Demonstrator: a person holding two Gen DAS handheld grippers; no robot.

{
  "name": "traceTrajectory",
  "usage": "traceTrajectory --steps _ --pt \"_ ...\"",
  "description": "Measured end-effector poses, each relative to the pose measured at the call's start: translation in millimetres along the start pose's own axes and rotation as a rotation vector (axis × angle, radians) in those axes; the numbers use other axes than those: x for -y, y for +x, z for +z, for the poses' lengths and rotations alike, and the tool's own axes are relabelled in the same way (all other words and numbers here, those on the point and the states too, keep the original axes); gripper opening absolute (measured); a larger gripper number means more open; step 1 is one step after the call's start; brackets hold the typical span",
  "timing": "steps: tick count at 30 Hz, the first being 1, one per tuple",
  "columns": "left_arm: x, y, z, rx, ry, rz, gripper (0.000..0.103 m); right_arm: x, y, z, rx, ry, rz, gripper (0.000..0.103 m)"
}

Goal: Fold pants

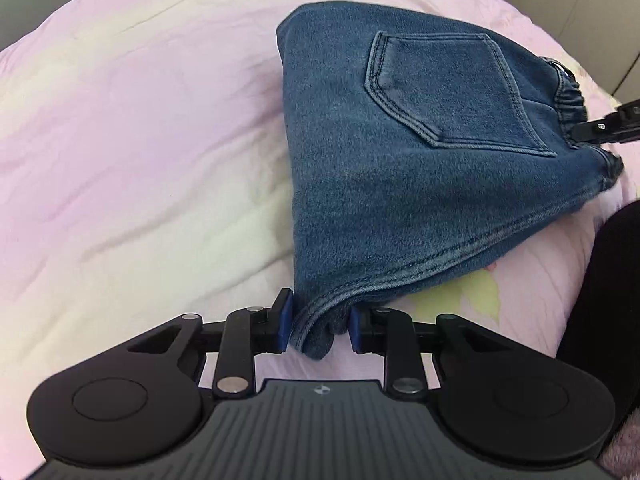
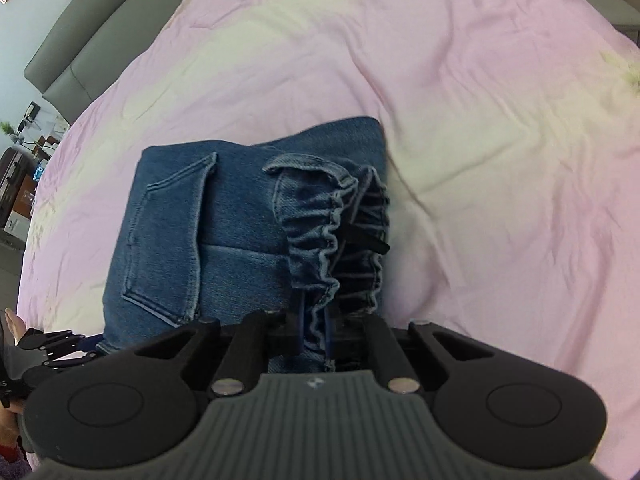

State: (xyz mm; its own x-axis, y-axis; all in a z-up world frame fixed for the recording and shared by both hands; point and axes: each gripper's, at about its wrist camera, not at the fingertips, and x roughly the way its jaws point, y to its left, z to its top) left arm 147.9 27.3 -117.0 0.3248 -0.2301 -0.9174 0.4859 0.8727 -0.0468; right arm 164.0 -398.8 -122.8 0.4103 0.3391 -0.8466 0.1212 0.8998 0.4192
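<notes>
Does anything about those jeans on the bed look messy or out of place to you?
Nothing looks damaged. The jeans are folded into a bundle on the pink bedcover, but the elastic waistband is bunched and gapes open. The left gripper pinches a thick folded corner; the right gripper pinches the waistband.

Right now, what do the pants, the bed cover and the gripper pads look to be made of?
Pants: blue denim, likely a soft stretch knit; faded matte nap, double-stitched pocket, gathered elastic waistband.
Bed cover: thin woven cloth, pink and pale yellow, matte, finely creased; cotton or a blend, can't tell.
Left gripper pads: blue, dull, probably rubber or foam; black rigid linkage, plastic or metal unclear.
</notes>
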Motion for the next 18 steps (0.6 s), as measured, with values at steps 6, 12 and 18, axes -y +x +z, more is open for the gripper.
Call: traceTrajectory --steps 6,12,18 --pt "7.6 -36.4 3.8 -0.020 0.016 -0.027 0.023 6.1 3.9 5.6 -0.017 -0.012 0.005 0.007" --pt "6.8 -57.7 36.3 0.095 -0.025 -0.002 0.024 -5.9 -8.1 9.7 0.013 -0.091 0.003 0.031" --pt "7.1 -20.5 71.7 0.112 -0.143 -0.045 0.024 -5.5 -24.9 21.8 0.055 -0.082 0.067 0.057"
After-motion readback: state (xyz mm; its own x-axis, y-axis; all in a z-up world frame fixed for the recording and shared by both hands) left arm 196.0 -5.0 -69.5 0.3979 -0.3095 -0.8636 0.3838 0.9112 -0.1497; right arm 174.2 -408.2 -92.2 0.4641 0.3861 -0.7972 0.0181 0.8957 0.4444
